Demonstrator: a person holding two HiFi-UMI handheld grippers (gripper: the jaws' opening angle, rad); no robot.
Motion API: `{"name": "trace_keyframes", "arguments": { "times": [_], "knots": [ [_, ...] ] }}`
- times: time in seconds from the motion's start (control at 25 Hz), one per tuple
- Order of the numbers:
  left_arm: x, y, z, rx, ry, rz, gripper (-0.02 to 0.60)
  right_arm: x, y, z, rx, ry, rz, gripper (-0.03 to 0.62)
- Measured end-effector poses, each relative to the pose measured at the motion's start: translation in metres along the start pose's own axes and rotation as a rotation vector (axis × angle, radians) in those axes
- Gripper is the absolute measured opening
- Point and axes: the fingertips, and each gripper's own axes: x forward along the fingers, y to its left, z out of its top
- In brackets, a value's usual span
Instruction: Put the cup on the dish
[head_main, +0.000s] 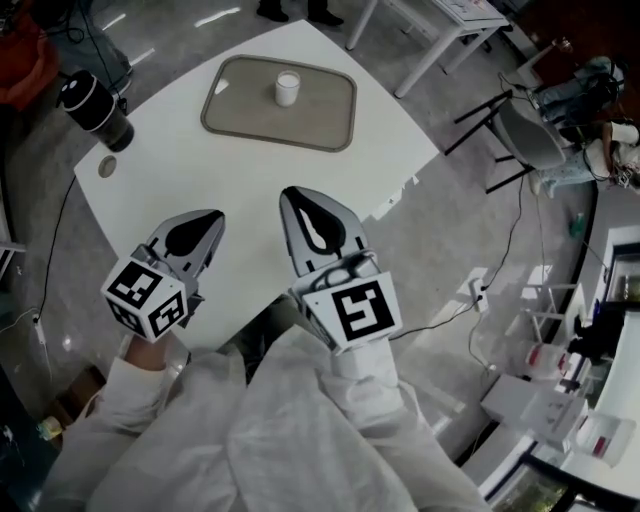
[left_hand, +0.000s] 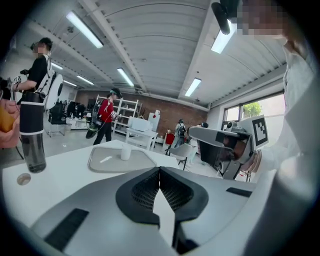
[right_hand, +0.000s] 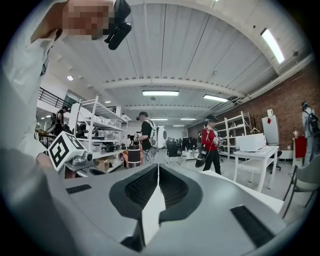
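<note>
A white cup (head_main: 288, 88) stands upright on the far part of a grey rounded dish (head_main: 240, 115), at the far side of the white table (head_main: 180, 180). The left gripper view shows the same cup (left_hand: 125, 153) on the dish (left_hand: 107, 161), well ahead of the jaws. My left gripper (head_main: 213, 214) hovers over the table's near edge, shut and empty, tips touching (left_hand: 159, 170). Just to its right, my right gripper (head_main: 292, 192) is also shut with nothing in it (right_hand: 158, 167). Both are far short of the cup.
A dark bottle (head_main: 95, 108) stands at the table's left corner, with a small round disc (head_main: 107, 166) near it. A grey chair (head_main: 530, 130) and another white table (head_main: 440, 30) stand to the right. People walk about in the background.
</note>
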Motion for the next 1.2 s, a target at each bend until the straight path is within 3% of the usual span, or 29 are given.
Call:
{"name": "trace_keyframes", "arguments": {
  "times": [0.32, 0.52, 0.72, 1.2],
  "knots": [
    [-0.014, -0.034, -0.003, -0.06, -0.047, 0.042, 0.008, -0.023, 0.029, -0.001, -0.061, 0.033, 0.148, 0.015],
    [-0.021, -0.058, 0.002, -0.124, -0.087, 0.045, 0.008, -0.041, 0.043, -0.007, -0.026, 0.058, 0.2, 0.014],
    [-0.02, -0.075, 0.001, -0.113, -0.091, 0.034, 0.009, -0.05, 0.059, -0.01, -0.025, 0.06, 0.269, 0.014],
    [-0.021, -0.078, 0.012, -0.079, -0.108, 0.039, 0.009, -0.057, 0.055, -0.011, -0.029, 0.07, 0.232, 0.012]
  ]
}}
